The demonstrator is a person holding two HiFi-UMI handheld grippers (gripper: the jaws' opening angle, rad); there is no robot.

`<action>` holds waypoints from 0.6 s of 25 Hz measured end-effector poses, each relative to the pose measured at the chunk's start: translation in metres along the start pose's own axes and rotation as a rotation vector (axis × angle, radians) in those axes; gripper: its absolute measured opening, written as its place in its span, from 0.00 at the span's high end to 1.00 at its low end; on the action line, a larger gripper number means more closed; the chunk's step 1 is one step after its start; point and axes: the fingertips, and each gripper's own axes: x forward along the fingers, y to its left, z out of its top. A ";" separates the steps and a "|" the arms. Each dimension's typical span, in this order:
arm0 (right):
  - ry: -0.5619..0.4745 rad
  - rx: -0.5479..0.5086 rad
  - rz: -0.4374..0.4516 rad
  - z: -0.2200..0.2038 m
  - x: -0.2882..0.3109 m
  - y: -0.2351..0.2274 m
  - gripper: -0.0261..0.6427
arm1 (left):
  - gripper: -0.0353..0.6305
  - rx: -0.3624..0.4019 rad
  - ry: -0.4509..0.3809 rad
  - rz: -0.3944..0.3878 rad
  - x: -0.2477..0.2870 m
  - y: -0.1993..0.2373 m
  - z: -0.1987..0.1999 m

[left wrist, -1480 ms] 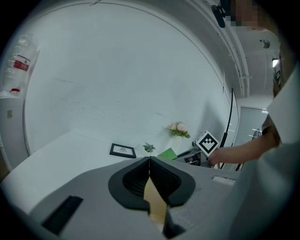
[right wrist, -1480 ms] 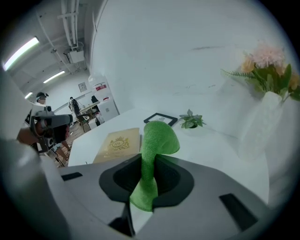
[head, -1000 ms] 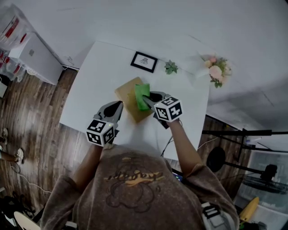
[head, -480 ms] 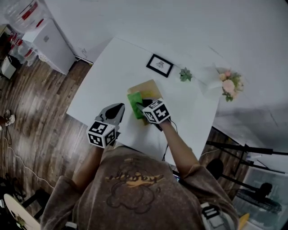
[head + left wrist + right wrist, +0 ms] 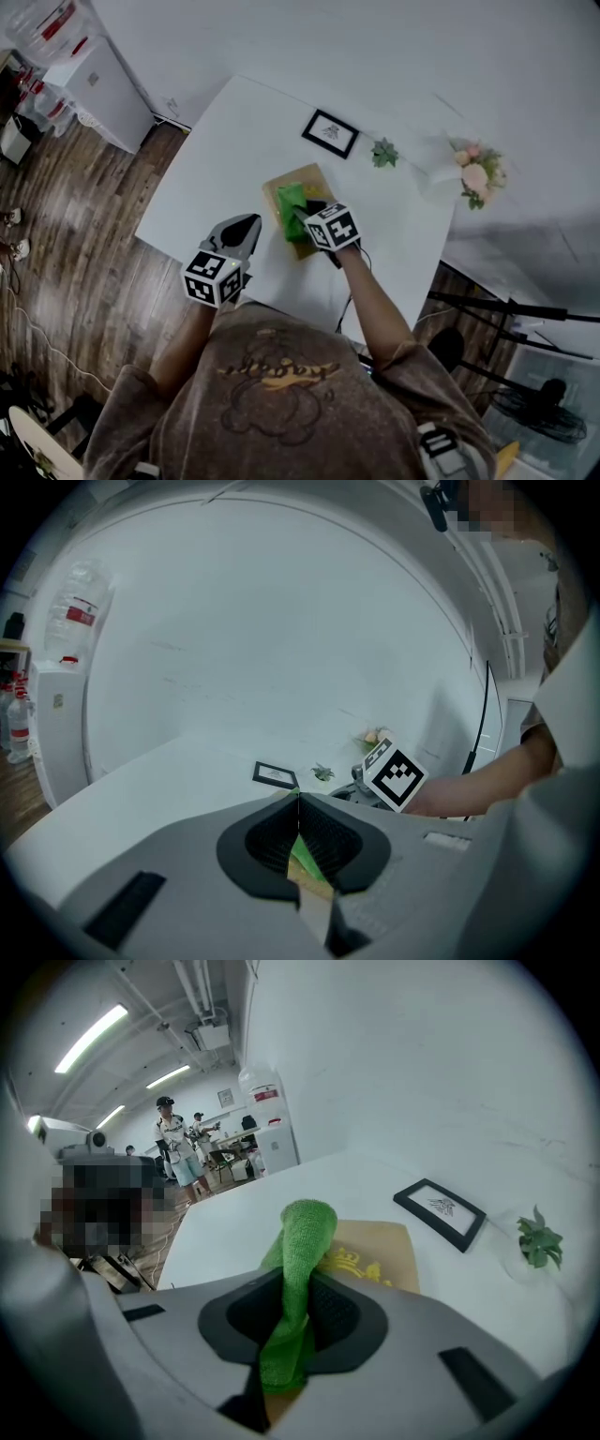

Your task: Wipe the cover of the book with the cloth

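Over the last second the green cloth [image 5: 292, 204] had travelled across the tan book [image 5: 302, 179]: it sat first toward the cover's right side, then spread at the lower-left corner, and now lay bunched near the cover's middle and lower half, with the upper strip uncovered. I read that as wiping strokes under way, with the upper part of the cover probably left to do. The right gripper [image 5: 305, 215] had its jaws pinched on the cloth, a fold of which rose between them in the right gripper view. The left gripper [image 5: 249, 223] had stayed at the lower left of the book, apart from it, jaws pressed together on nothing. The book lay at centre frame on the white table [image 5: 230, 141], set back a little from the table's lower edge. Bare tabletop lay open to the left and upper left. The picture frame [image 5: 330, 132] and small plant [image 5: 383, 153] stood above and to the upper right, near but clear of the book, so strokes that way had less room; the flowers [image 5: 473, 174] stood well apart.
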 end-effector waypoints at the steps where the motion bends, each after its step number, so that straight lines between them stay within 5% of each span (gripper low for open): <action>1: -0.004 0.009 -0.009 -0.002 -0.004 -0.005 0.86 | 0.94 0.002 0.002 -0.005 0.002 -0.002 0.000; 15: -0.074 0.173 -0.130 -0.041 -0.056 -0.073 0.86 | 0.94 0.027 0.032 -0.080 0.029 -0.024 0.000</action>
